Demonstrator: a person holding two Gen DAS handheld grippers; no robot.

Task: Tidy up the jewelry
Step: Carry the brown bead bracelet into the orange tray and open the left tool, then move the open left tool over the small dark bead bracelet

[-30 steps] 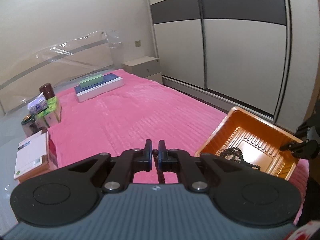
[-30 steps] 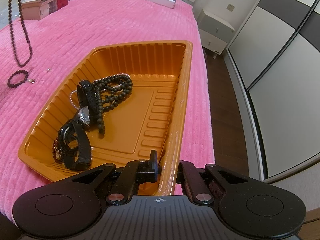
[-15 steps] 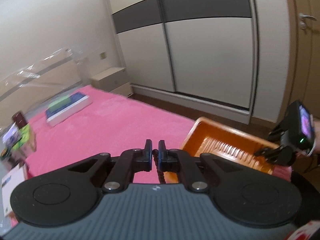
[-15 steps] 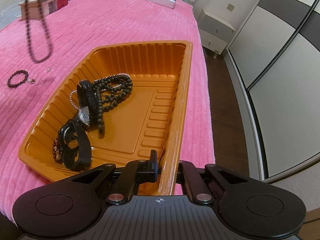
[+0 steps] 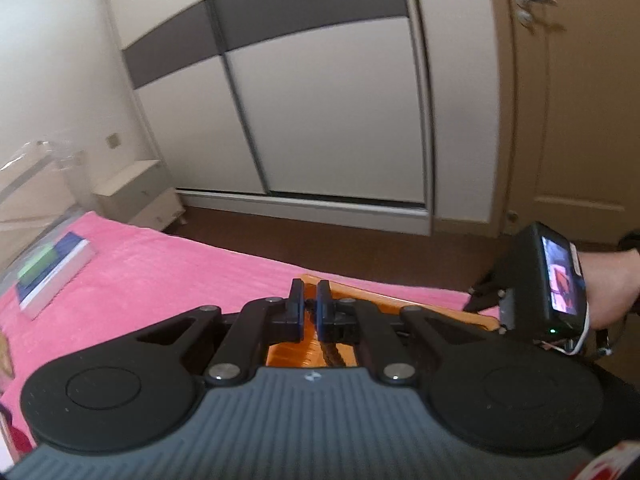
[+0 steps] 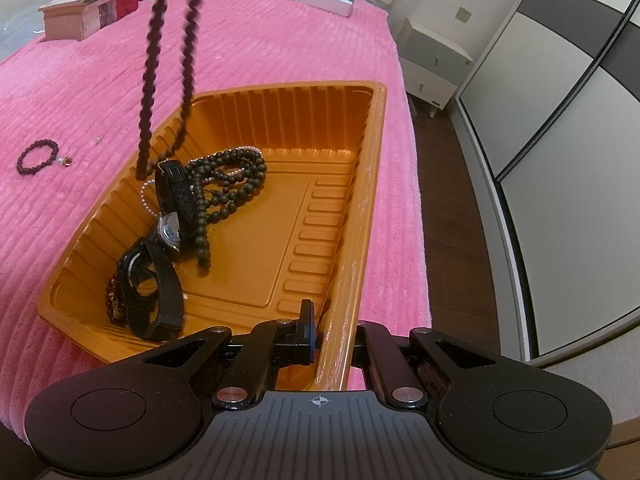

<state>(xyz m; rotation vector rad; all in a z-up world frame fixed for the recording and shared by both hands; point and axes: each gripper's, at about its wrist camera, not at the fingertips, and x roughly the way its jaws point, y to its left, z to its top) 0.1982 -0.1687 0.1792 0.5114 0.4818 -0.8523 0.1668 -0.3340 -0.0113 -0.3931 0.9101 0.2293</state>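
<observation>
Mostly done, going by what lies where: your orange ribbed plastic tray (image 6: 340, 216) on the pink ribbed bedspread (image 6: 248, 52) already holds a dark green bead necklace (image 6: 232, 184), a black-strap wristwatch (image 6: 176, 204), a wide black band (image 6: 156, 292), a thin pearl strand (image 6: 146, 200) and an amber bead bracelet (image 6: 114, 300), all piled at its left end; the right half is bare.

Your left gripper (image 5: 308, 312) is pressed together, pinching a long dark brown bead necklace (image 6: 150, 80). The loop hangs over the tray's left wall, its low end just above the pile, not yet let go.

Your right gripper (image 6: 332, 334) is clamped on the tray's near rim, steadying it.

Left outside: a small dark purple bead bracelet (image 6: 38, 156) with a charm, on the bedspread beside the tray, and a tiny pale bead (image 6: 97, 140) near it.
</observation>
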